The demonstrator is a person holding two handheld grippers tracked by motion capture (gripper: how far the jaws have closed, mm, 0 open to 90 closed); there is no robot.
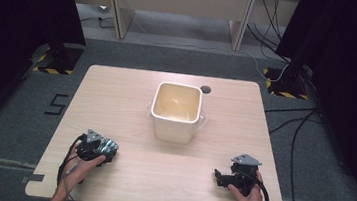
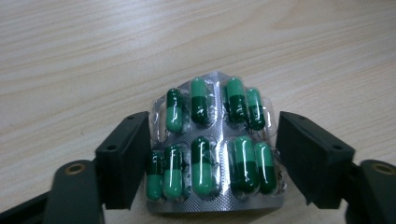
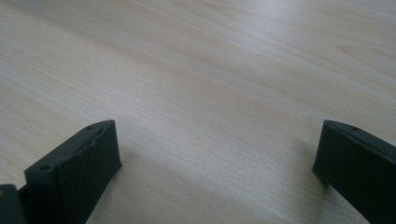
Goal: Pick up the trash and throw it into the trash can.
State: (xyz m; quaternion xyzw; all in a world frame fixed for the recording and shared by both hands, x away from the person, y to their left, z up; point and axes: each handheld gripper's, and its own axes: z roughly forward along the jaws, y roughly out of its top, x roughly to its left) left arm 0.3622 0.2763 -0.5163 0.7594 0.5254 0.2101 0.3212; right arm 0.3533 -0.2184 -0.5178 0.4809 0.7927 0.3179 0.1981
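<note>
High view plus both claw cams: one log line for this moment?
left claw: shut on blister pack | right claw: open, above table | bin: mid-table, apart

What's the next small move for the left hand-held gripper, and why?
Probably lift and carry forward-right toward the white square container. The left hand-held gripper already has its jaws closed on both sides of the blister pack of green capsules, low over the wooden table; the container sits open at mid-table, apparently empty.
</note>
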